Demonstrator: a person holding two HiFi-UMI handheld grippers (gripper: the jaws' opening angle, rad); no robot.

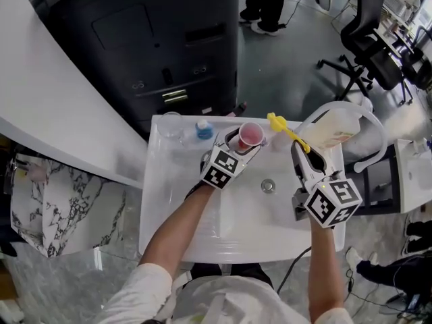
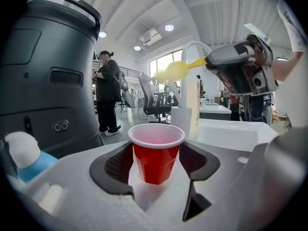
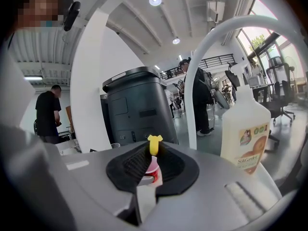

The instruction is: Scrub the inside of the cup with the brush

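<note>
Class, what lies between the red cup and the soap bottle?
The yellow brush, clamped in the right gripper, lies between the red cup and the soap bottle, as the head view shows.

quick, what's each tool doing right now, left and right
left tool: closed on the red plastic cup, pads against its rim.
right tool: closed on the yellow brush, gripping its handle.

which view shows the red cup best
The left gripper view: the red cup stands upright at its centre, large, rim and wall clear. The head view shows it small from above; the right gripper view shows only a sliver below the yellow brush.
</note>
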